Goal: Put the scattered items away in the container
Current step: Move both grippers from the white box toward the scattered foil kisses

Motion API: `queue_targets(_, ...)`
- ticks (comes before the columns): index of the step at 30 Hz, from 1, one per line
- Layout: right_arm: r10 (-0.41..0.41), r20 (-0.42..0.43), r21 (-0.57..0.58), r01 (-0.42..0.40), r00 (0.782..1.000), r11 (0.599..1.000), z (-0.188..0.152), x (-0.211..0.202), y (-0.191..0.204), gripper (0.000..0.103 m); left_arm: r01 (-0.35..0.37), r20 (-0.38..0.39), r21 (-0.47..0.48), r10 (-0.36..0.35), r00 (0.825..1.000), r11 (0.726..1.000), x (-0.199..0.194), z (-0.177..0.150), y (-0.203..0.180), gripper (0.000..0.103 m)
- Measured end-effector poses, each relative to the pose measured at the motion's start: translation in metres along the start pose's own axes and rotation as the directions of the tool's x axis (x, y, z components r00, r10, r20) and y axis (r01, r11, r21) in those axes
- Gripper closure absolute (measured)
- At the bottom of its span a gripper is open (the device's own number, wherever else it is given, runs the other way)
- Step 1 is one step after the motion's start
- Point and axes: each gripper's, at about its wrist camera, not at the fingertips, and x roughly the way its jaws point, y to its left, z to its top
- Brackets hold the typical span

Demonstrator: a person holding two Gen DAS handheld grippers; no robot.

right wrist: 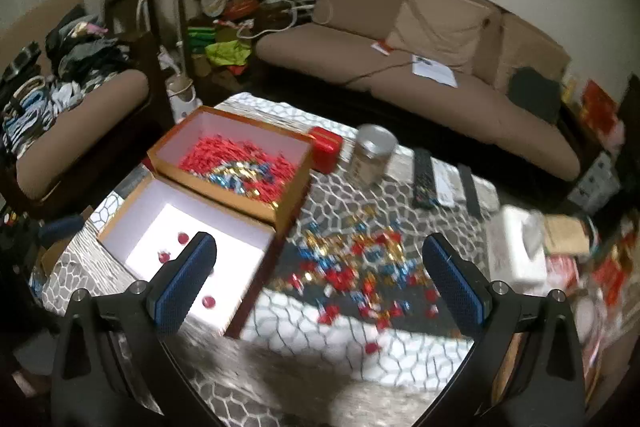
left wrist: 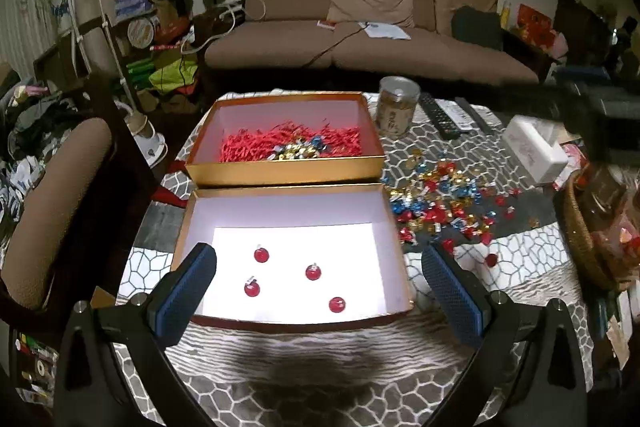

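Observation:
A white-lined gold box lies near me with several red wrapped candies in it. It also shows in the right wrist view. Behind it a second gold box holds red paper shreds and foil candies. A pile of red, blue and gold candies lies scattered on the patterned tablecloth to the right; it also shows in the right wrist view. My left gripper is open and empty above the near box. My right gripper is open and empty above the pile's left side.
A clear jar, remote controls and a white tissue box stand behind and right of the pile. A wicker basket sits at the table's right edge. A red tin stands beside the far box. A sofa lies beyond.

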Motion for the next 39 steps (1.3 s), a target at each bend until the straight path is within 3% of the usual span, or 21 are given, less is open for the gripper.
queue_targets(9, 0.038, -0.082, -0.076, -0.045, 0.996, 0.996, 0.075, 0.080, 0.030, 0.000, 0.005, -0.084, 0.009, -0.004, 0.996, 1.000, 0.045, 0.018, 0.026, 0.000)
queue_targets(14, 0.053, -0.095, -0.085, -0.062, 0.994, 0.995, 0.094, 0.117, 0.039, 0.000, -0.031, -0.100, 0.002, 0.031, 0.995, 1.000, 0.069, 0.021, 0.044, 0.000)
queue_targets(25, 0.081, -0.152, -0.078, -0.094, 0.985, 0.993, 0.082, 0.173, 0.042, 0.000, -0.038, -0.113, -0.010, 0.037, 0.993, 0.999, 0.088, 0.025, 0.050, 0.000)
queue_targets(39, 0.106, -0.144, -0.042, -0.114, 0.984, 0.993, 0.041, 0.131, 0.012, 0.000, -0.011, -0.107, -0.002, 0.011, 0.994, 1.000, 0.059, -0.003, 0.030, 0.000)
